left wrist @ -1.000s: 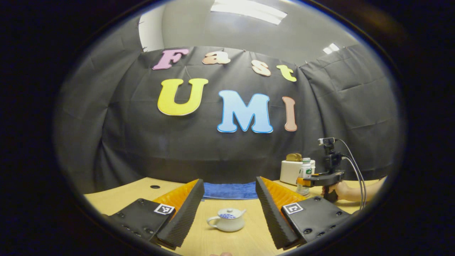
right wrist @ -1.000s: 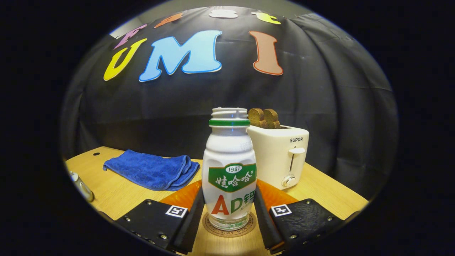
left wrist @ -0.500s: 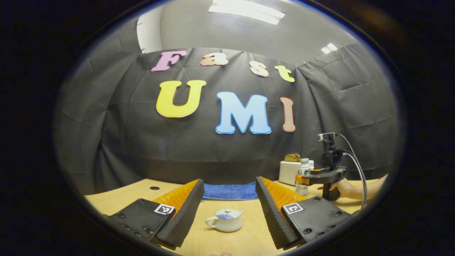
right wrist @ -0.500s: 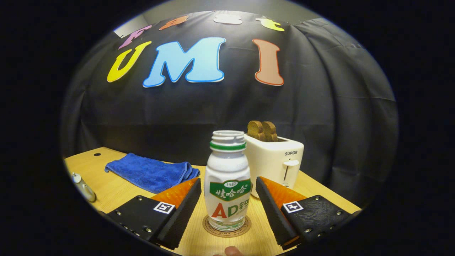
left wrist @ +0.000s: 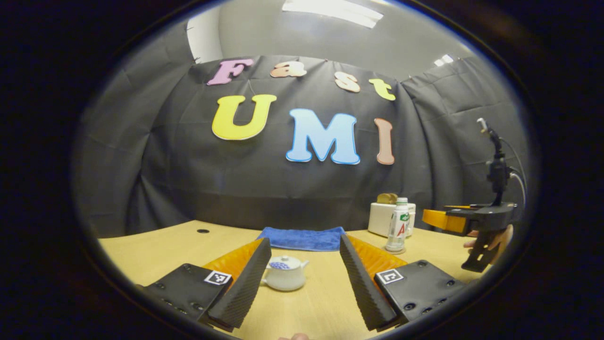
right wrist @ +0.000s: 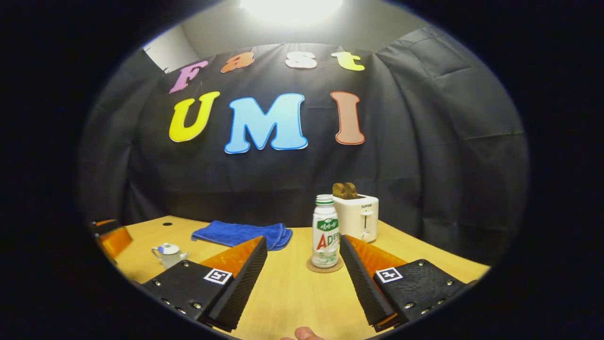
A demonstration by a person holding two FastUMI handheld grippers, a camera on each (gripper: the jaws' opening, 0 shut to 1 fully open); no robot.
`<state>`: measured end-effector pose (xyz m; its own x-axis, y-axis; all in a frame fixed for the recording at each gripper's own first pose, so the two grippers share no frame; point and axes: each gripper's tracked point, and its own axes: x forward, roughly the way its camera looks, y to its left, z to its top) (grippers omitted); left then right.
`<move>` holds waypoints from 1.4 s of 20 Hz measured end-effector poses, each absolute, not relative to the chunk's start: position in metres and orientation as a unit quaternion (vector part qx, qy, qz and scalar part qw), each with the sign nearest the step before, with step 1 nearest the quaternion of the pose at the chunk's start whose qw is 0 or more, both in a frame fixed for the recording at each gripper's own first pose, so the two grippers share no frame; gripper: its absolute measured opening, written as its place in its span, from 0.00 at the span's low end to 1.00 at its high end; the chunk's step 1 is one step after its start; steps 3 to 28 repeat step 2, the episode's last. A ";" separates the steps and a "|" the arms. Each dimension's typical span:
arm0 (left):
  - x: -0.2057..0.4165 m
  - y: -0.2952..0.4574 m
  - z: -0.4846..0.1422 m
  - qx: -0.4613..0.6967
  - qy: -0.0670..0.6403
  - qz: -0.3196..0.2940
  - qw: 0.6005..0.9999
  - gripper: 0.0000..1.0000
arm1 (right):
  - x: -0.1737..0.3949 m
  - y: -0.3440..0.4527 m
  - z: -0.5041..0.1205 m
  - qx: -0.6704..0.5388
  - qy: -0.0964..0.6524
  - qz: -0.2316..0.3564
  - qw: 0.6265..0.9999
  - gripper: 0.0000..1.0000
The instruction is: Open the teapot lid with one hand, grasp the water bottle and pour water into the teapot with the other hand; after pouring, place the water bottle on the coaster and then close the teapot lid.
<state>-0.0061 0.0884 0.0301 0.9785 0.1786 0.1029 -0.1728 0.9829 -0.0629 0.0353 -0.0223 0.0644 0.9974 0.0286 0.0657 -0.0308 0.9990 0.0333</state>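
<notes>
The white teapot [left wrist: 285, 274] sits on the table with its lid [left wrist: 281, 264] on, just beyond my left gripper [left wrist: 304, 278], close to its left finger. That gripper is open and holds nothing. The water bottle [right wrist: 325, 231] stands upright on the round coaster [right wrist: 324, 266], uncapped. My right gripper [right wrist: 304, 278] is open, drawn back from the bottle, with a gap between them. In the left gripper view the bottle [left wrist: 397, 225] stands at the right, and the right gripper [left wrist: 432, 218] hovers beside it in a hand [left wrist: 493, 238]. The teapot [right wrist: 169, 254] also shows far left in the right gripper view.
A folded blue towel [right wrist: 240, 233] lies at the back of the wooden table [right wrist: 288, 297]. A white toaster [right wrist: 361, 218] with bread in it stands right behind the bottle. The left gripper [right wrist: 111, 238] shows at the left edge of the right gripper view.
My right gripper opened off the bottle and pulled back and up, leaving it on the coaster. The left gripper shifted, so the teapot now lies nearer its left finger.
</notes>
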 end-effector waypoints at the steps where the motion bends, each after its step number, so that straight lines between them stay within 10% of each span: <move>1: -0.007 0.080 0.023 -0.024 -0.051 0.089 0.994 0.99 | 0.024 -0.011 0.053 0.022 -0.030 0.021 0.999 0.95; 28: -0.008 0.073 0.016 -0.021 -0.043 0.090 0.995 0.99 | 0.018 0.001 0.044 0.019 -0.025 0.026 0.999 0.95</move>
